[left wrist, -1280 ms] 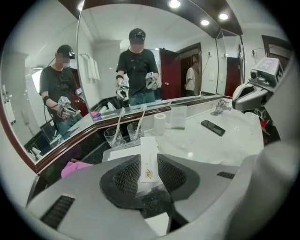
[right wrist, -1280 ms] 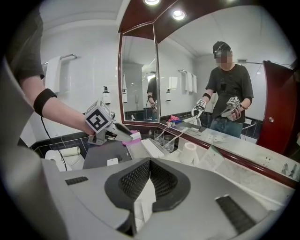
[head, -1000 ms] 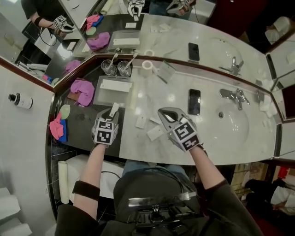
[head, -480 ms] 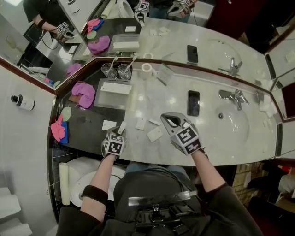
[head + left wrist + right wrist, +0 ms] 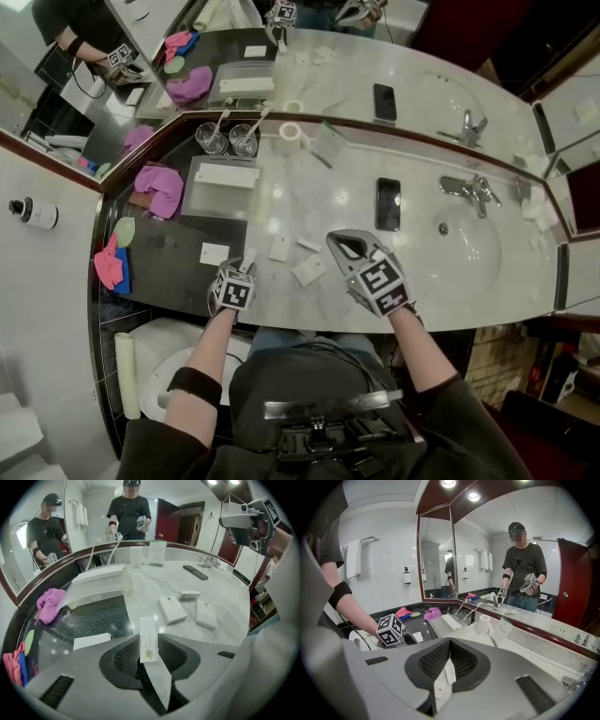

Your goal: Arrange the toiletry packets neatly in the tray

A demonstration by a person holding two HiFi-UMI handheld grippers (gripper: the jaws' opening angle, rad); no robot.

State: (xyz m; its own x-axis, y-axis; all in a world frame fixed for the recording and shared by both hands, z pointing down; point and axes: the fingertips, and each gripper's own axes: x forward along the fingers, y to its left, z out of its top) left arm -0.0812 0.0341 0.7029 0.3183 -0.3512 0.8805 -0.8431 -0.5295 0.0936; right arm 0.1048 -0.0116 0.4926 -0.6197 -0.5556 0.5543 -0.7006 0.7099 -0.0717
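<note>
The left gripper (image 5: 243,273) is clamping a long narrow packet (image 5: 147,639) between its jaws, standing it almost upright at the near edge of the desk (image 5: 342,202). The right gripper (image 5: 339,243) is hanging over the middle of the desk, its jaws pressing together on what looks like a thin white sachet (image 5: 449,671). The clear tray (image 5: 199,199) is sitting farther off to the left, beside a pink cloth (image 5: 159,186), and is holding one flat white box (image 5: 225,175). Four loose packets (image 5: 309,270) are lying between the grippers and the tray. The step in hand looks like carrying the long packet over. The next move calls for reaching far-left, tipping the packet flat and lining it up alongside the box before letting go.
</note>
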